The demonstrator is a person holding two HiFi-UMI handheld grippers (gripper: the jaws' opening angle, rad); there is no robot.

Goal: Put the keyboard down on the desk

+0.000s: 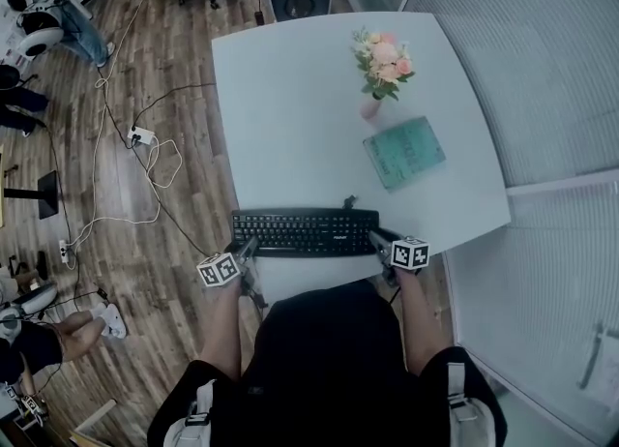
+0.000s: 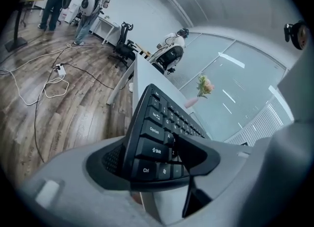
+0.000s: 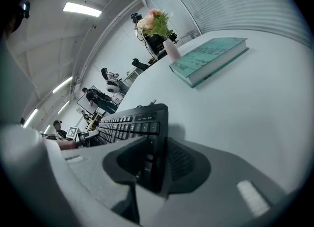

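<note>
Keyboard (image 1: 308,230), black, is lying along the near edge of the white desk (image 1: 290,97), directly in front of the person, with one gripper standing at each short end.

Left gripper (image 1: 247,247) is reaching in at the keyboard's left end. In the left gripper view, that end, with its bottom row of keys, is sitting between the jaws of the left gripper (image 2: 154,157). The fingers (image 2: 196,155) are standing wide apart: one is reaching over the keys and the other is lying along the underside. Its dotted face is showing beside the keyboard's edge, so the jaws are not clamping.

Right gripper (image 1: 379,242) is meeting the keyboard's right end. In the right gripper view, the fingers (image 3: 184,164) are pressing on either side of the keyboard (image 3: 127,123), so the right gripper (image 3: 154,164) is gripping that end while it is resting on the desk top.

Farther back on the desk, well apart from the keyboard, a teal book (image 1: 404,151) is lying flat. A pink vase of flowers (image 1: 384,63) is standing upright just beyond it.
</note>
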